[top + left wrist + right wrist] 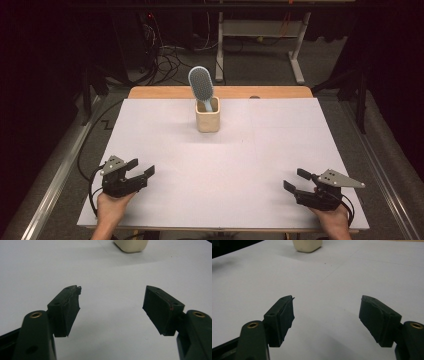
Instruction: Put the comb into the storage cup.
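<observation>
Resting apart at table's (pixel 150 130) near edge, left tool (pixel 144 168) & right tool (pixel 293 180) agape, empty; hairbrush (pixel 201 85) in cup (pixel 207 119) beyond

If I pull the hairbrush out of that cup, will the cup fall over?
Maybe. The hairbrush leans left, handle down in the small cream cup, and its big head sticks out high above the rim, so a sideways tug could tip it. The cup looks light, so it may lift too. Pulling straight up seems safer.

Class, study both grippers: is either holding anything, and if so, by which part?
Nothing is held. The left gripper and right gripper are open over the table, far from the hairbrush in its cup.
</observation>
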The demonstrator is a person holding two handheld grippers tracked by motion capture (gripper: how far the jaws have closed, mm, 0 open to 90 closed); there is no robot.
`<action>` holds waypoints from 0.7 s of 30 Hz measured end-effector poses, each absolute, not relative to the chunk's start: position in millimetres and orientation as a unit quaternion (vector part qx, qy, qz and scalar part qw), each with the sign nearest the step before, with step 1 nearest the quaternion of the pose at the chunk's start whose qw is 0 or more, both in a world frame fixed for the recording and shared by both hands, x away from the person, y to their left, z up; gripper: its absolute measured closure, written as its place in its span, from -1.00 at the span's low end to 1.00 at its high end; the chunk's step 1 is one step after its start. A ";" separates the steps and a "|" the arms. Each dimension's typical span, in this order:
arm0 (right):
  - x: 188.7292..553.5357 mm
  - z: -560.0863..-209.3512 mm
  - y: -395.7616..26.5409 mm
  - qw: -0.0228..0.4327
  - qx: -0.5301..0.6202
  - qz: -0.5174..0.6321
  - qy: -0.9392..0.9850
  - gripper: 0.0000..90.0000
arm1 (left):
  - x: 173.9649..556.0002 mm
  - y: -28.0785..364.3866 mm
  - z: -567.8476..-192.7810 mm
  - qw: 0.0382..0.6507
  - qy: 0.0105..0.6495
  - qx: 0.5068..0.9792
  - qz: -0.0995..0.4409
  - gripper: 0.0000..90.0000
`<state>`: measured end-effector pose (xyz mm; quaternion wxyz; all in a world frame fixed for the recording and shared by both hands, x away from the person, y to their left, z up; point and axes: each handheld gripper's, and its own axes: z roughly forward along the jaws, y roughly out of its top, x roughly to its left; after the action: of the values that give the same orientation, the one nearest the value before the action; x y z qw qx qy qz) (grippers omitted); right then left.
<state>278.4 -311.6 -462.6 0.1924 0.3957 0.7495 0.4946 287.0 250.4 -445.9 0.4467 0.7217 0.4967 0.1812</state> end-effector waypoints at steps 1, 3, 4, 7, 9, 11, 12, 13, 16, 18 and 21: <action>278.3 -462.6 -311.6 0.192 0.396 0.495 0.750 -0.37 | 286.9 250.4 -446.4 0.448 0.497 0.721 0.180 -0.34; 278.3 -462.6 -311.7 0.192 0.397 0.495 0.749 -0.37 | 287.1 251.3 -447.8 0.455 0.501 0.716 0.173 -0.34; 278.3 -462.6 -311.7 0.192 0.396 0.495 0.749 -0.37 | 287.3 251.8 -448.5 0.457 0.503 0.714 0.170 -0.34; 278.4 -462.7 -311.6 0.191 0.396 0.495 0.749 -0.37 | 287.0 252.4 -451.3 0.456 0.506 0.712 0.172 -0.34; 278.3 -462.6 -311.6 0.192 0.397 0.495 0.749 -0.37 | 286.6 252.7 -453.4 0.455 0.507 0.712 0.171 -0.34; 278.4 -462.7 -311.7 0.192 0.397 0.495 0.749 -0.37 | 286.1 252.6 -454.9 0.453 0.508 0.712 0.170 -0.35; 278.4 -462.7 -311.7 0.192 0.397 0.495 0.749 -0.37 | 285.7 252.8 -455.7 0.453 0.508 0.712 0.171 -0.35; 278.4 -462.7 -311.6 0.191 0.397 0.495 0.749 -0.37 | 285.4 253.0 -456.2 0.454 0.508 0.712 0.171 -0.35; 278.4 -462.8 -311.5 0.192 0.397 0.494 0.749 -0.37 | 284.6 253.6 -457.4 0.452 0.509 0.711 0.177 -0.35; 278.3 -462.8 -311.7 0.191 0.397 0.495 0.749 -0.37 | 284.1 254.1 -458.5 0.453 0.513 0.707 0.178 -0.36; 278.3 -462.8 -311.7 0.190 0.397 0.495 0.749 -0.37 | 283.7 254.1 -460.5 0.448 0.517 0.706 0.183 -0.36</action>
<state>278.3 -311.7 -462.8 0.1904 0.3975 0.7489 0.4949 283.7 254.1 -460.5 0.4476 0.7062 0.5173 0.1825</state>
